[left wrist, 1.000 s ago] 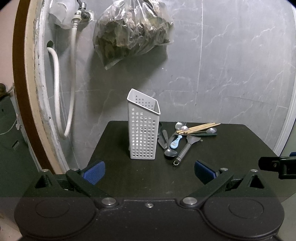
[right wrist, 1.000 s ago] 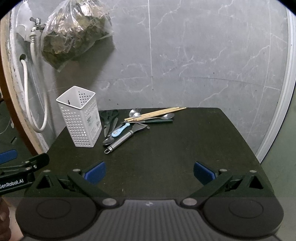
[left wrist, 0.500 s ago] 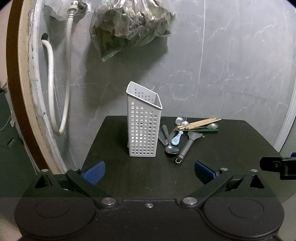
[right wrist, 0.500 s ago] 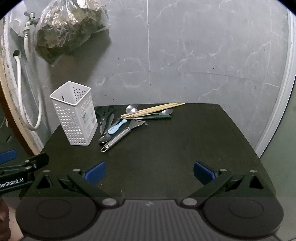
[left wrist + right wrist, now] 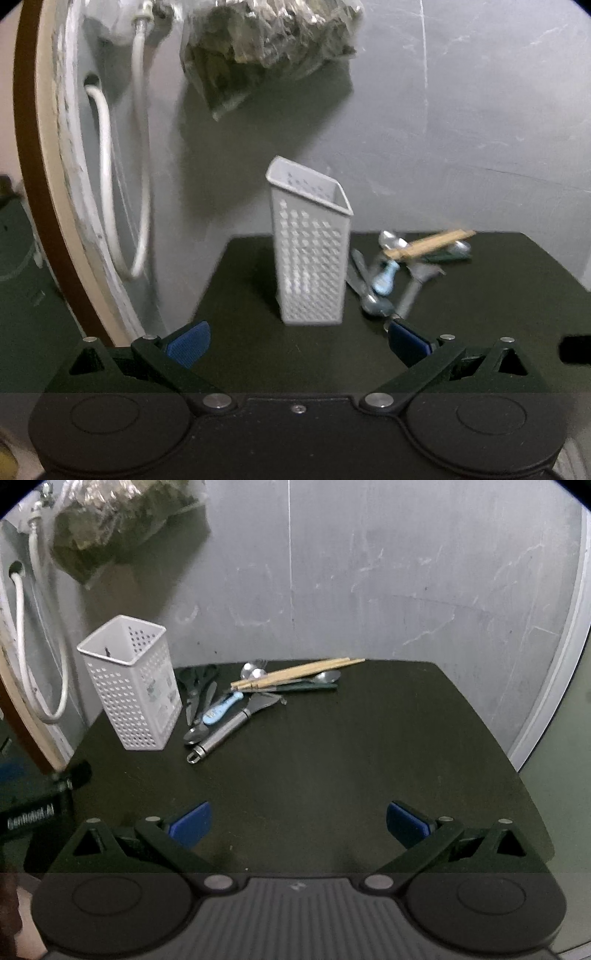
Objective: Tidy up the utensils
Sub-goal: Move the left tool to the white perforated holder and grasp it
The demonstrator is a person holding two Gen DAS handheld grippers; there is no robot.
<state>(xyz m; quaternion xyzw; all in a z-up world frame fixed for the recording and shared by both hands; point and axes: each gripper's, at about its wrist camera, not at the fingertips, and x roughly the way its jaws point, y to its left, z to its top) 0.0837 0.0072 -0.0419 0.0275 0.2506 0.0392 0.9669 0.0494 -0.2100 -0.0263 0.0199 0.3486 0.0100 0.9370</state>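
A white perforated utensil holder stands upright at the back left of the dark table. Just right of it lies a heap of utensils: wooden chopsticks, metal spoons, a light blue handled utensil, a steel handled peeler, and dark scissors. My left gripper is open, a little short of the holder. My right gripper is open over the table's near middle, with nothing between its fingers.
A grey marble wall stands behind the table. A clear bag of dark contents hangs above the holder. White hoses run down the wall at left beside a wooden frame. The left gripper's body shows at the right view's left edge.
Both grippers have moved forward and lower toward the table; the holder and utensils look larger. The left view is blurred by motion. Nothing on the table has shifted.
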